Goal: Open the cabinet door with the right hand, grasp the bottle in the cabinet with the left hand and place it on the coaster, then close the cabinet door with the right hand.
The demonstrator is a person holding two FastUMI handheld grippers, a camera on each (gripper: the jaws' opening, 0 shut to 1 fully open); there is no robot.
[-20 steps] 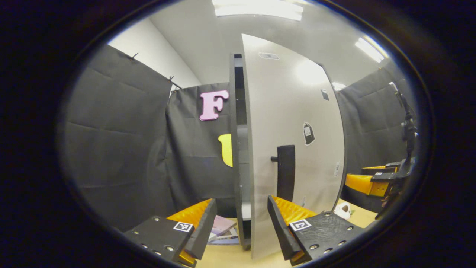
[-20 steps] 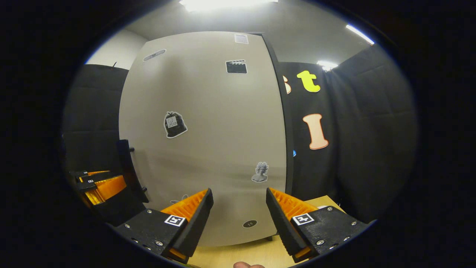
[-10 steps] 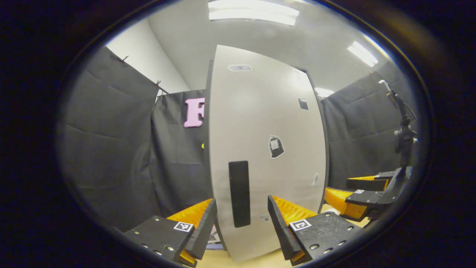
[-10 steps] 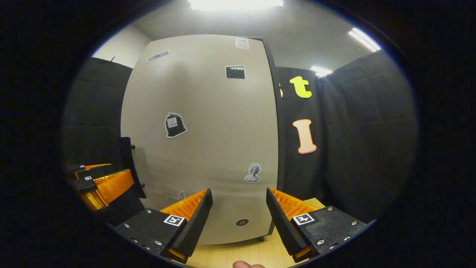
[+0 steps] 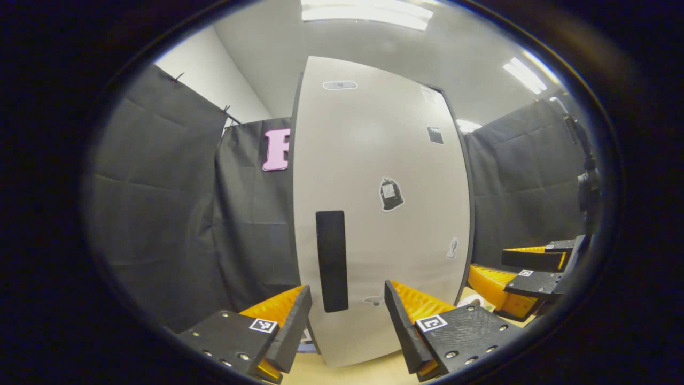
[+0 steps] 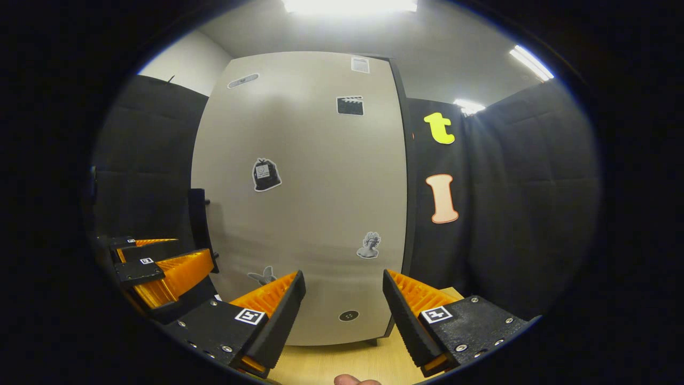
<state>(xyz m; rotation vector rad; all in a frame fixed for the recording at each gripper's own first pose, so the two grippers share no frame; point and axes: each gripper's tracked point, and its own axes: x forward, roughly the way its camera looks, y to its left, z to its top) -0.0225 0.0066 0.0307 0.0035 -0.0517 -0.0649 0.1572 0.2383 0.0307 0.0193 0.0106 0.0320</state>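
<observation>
Cabinet door (image 5: 374,214) stands shut against its frame, a tall pale panel upright on the wooden table (image 6: 342,363), and everything else is placed from it. A dark vertical handle (image 5: 331,261) sits on the door's lower part, toward the edge nearest the left gripper; in the right gripper view the same handle (image 6: 199,227) shows edge-on at the door's far side. Small stickers dot the panel: a dark bag-shaped sticker (image 6: 265,175) near mid-height, a clapperboard sticker (image 6: 350,105) high up, a bust sticker (image 6: 368,245) lower toward the hinge side, and a round dark sticker (image 6: 348,315) near the bottom edge.

The left gripper (image 5: 347,326) hovers in front of the door's lower part, just below the handle, its jaws spread apart with nothing between them. The right gripper (image 6: 342,315) is level with the door's bottom edge, jaws likewise spread wide and holding nothing; it touches neither the door nor the handle. From the left gripper view the right gripper (image 5: 526,280) appears off the door's hinge-side edge, close to the table. From the right gripper view the left gripper (image 6: 155,267) sits just below the handle.

Black cloth walls hang on both sides of the door. The bottle and the coaster cannot be made out.
</observation>
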